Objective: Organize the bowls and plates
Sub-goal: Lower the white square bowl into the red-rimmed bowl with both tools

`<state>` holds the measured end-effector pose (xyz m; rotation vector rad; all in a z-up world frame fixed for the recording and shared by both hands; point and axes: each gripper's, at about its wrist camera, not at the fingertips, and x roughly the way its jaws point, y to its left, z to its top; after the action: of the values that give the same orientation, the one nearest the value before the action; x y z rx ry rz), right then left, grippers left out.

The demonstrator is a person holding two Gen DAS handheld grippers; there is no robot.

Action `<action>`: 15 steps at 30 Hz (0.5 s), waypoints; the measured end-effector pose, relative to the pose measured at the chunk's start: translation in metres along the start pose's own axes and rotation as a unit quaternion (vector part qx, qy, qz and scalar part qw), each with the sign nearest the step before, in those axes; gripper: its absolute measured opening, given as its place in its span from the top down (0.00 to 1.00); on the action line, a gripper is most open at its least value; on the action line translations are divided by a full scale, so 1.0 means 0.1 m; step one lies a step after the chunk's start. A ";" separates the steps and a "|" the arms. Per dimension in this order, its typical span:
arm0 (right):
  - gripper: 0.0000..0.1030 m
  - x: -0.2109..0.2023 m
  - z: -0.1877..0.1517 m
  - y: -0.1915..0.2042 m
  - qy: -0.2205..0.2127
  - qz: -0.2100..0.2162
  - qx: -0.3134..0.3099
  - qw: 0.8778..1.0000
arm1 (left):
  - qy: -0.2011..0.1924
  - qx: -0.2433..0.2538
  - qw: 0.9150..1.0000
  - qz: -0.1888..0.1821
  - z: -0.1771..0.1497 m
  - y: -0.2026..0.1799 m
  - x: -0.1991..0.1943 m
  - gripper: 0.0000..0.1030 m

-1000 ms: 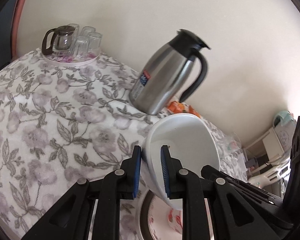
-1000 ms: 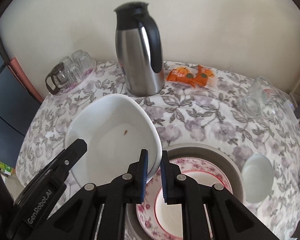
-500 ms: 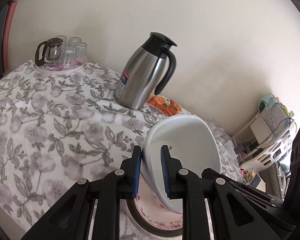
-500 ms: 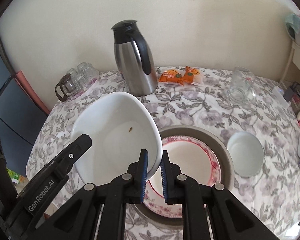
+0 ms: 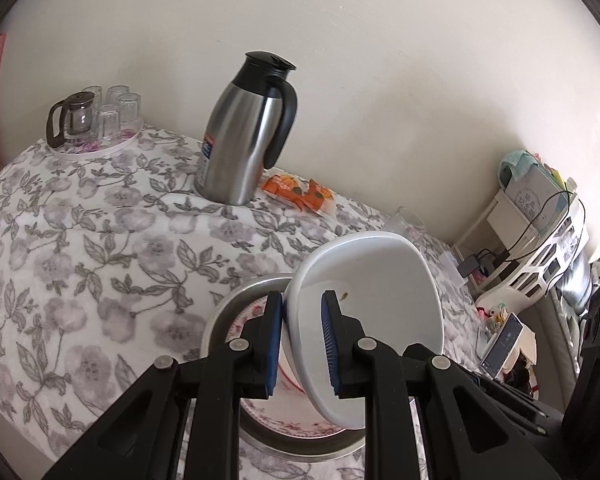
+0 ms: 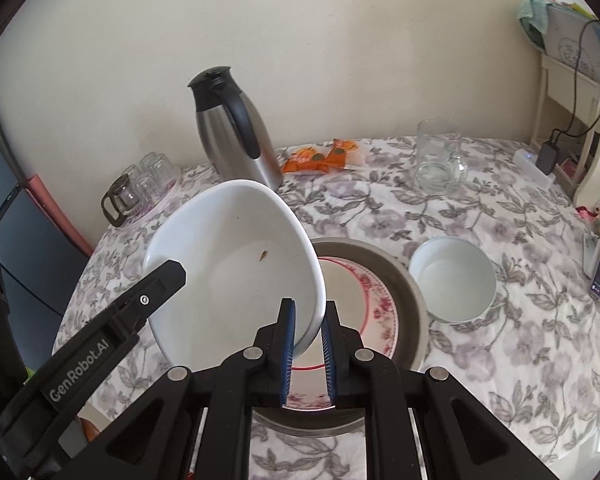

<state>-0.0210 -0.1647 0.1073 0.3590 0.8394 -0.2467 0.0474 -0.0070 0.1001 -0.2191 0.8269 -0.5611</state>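
A large white bowl [image 5: 380, 300] [image 6: 228, 272] hangs tilted above the table, held by both grippers on opposite sides of its rim. My left gripper [image 5: 302, 320] is shut on the rim's left edge. My right gripper [image 6: 308, 320] is shut on the right edge. A small brown speck lies inside the bowl. Below and to its right, a pink-flowered plate [image 6: 380, 304] lies in a grey round pan [image 6: 406, 276]. A small white bowl [image 6: 452, 280] stands on the cloth right of the pan.
A steel jug [image 5: 244, 136] [image 6: 236, 132] stands by the wall with an orange snack packet [image 6: 320, 156] beside it. A tray of glasses with a glass teapot [image 5: 92, 120] is far left, a glass pitcher [image 6: 438, 160] far right. A white shelf rack [image 6: 580, 120] borders the table's right side.
Both grippers have carried the bowl away from the jug and the wall, toward the near right. More of the plate, pan and small bowl now shows.
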 end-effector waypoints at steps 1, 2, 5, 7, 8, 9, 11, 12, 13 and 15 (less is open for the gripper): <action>0.86 0.00 0.00 -0.03 -0.002 0.000 0.002 1.000 | 0.001 0.001 1.000 0.000 -0.01 -0.03 0.02 0.80; 0.86 0.01 -0.01 -0.06 -0.003 0.000 0.004 1.000 | 0.002 0.001 1.000 0.000 -0.01 -0.05 0.04 0.80; 0.86 0.04 -0.02 -0.16 -0.004 -0.001 0.010 1.000 | 0.009 -0.004 1.000 -0.001 -0.04 -0.10 0.11 0.80; 0.86 0.07 -0.04 -0.22 -0.006 0.002 0.013 1.000 | 0.015 -0.009 1.000 -0.002 -0.05 -0.12 0.16 0.80; 0.86 0.09 -0.05 -0.25 -0.004 0.002 0.015 1.000 | 0.018 -0.011 1.000 -0.001 -0.06 -0.13 0.19 0.80; 0.86 0.12 -0.06 -0.28 -0.003 0.005 0.018 1.000 | 0.022 -0.012 1.000 -0.001 -0.07 -0.14 0.21 0.80; 0.86 0.15 -0.09 -0.33 0.001 0.009 0.023 1.000 | 0.027 -0.015 1.000 0.003 -0.08 -0.16 0.26 0.80; 0.86 0.18 -0.10 -0.35 0.004 0.012 0.027 1.000 | 0.029 -0.015 0.999 0.006 -0.09 -0.17 0.28 0.80; 0.86 0.20 -0.10 -0.36 0.007 0.013 0.028 0.999 | 0.030 -0.015 0.999 0.009 -0.10 -0.17 0.29 0.80; 0.86 0.24 -0.12 -0.36 0.012 0.015 0.030 0.999 | 0.033 -0.016 0.999 0.017 -0.11 -0.17 0.32 0.80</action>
<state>-0.0263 -0.1946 0.0741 0.4312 0.8512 -0.2413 0.0499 -0.0387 0.0797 -0.2170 0.9017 -0.5264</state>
